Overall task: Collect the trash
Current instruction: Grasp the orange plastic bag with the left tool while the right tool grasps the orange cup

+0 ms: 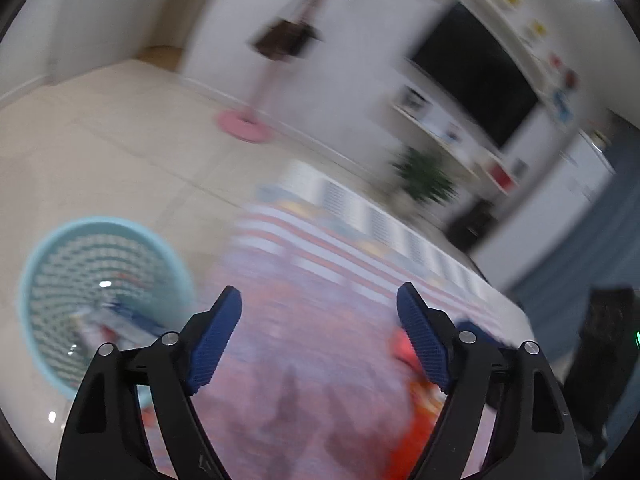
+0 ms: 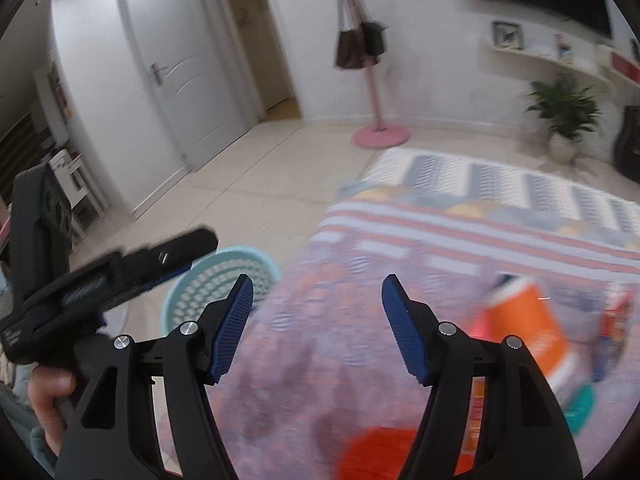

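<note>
A light blue mesh basket (image 1: 100,300) stands on the floor beside the table, with some packaging inside it; it also shows in the right wrist view (image 2: 224,280). My left gripper (image 1: 320,312) is open and empty above the patterned tablecloth (image 1: 320,280). My right gripper (image 2: 318,300) is open and empty above the same tablecloth (image 2: 440,240). An orange paper cup (image 2: 524,328) lies on the cloth to its right. A red wrapper (image 2: 376,452) lies below the gripper. A red item (image 1: 420,408) sits by the left gripper's right finger. The left gripper body (image 2: 100,280) shows at the left.
A pink coat stand (image 2: 380,132) with bags, a potted plant (image 2: 564,116), a white door (image 2: 180,68) and a wall TV (image 1: 476,76) surround the tiled floor (image 1: 100,152). More packets (image 2: 612,328) lie at the cloth's right side. Both views are motion-blurred.
</note>
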